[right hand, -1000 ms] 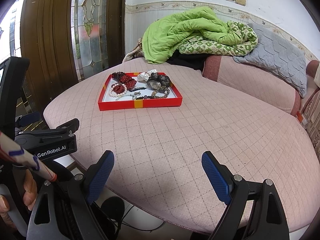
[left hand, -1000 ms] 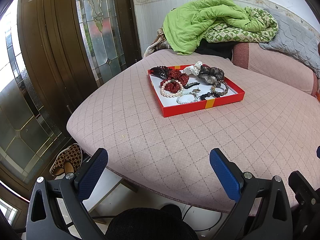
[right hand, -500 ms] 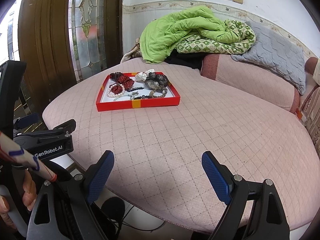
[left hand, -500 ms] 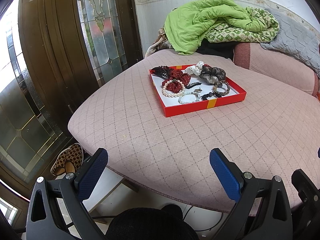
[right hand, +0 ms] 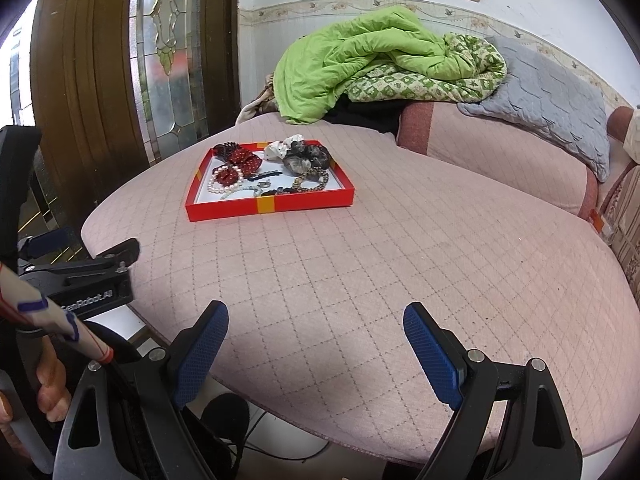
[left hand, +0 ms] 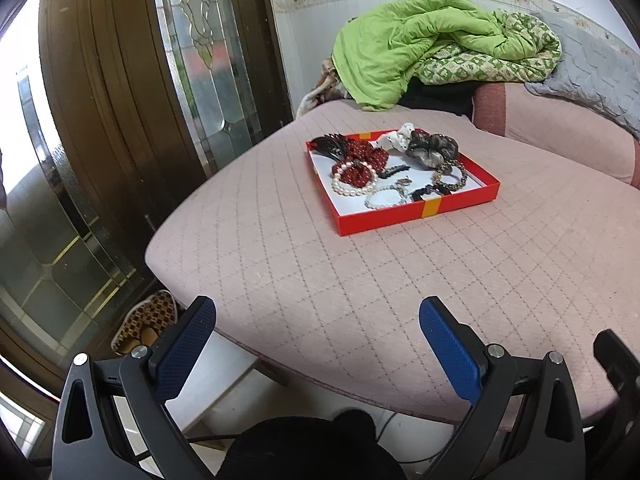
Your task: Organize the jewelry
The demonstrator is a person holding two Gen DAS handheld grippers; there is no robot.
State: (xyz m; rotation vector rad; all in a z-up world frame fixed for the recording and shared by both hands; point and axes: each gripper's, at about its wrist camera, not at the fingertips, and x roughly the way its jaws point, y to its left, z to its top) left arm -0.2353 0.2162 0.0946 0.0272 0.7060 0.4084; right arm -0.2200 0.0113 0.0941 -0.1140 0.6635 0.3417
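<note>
So the red tray (left hand: 416, 216) sits flat on the pink quilted bed (left hand: 320, 280), toward the far side of it, and it's packed with jewelry. Inside the tray there's a pearl bracelet (left hand: 354, 184) ringed around a red scrunchie (left hand: 354, 174), a pale bead bracelet (left hand: 386, 197) next to that near the front wall, a bronze bead bracelet (left hand: 450, 176) on the right side, a grey scrunchie (left hand: 432, 148) and a white one (left hand: 396, 138) along the back edge, plus a dark hair claw (left hand: 330, 146) in the back left corner. Behind the tray, a green quilt (left hand: 420, 40) is heaped against the wall. Well short of the tray, both sets of tongs hang over the near edge of the bed: left tongs (left hand: 316, 344) spread wide, nothing between them, right tongs (right hand: 316, 350) same deal, wide apart and empty. Neither one is touching the tray.
</note>
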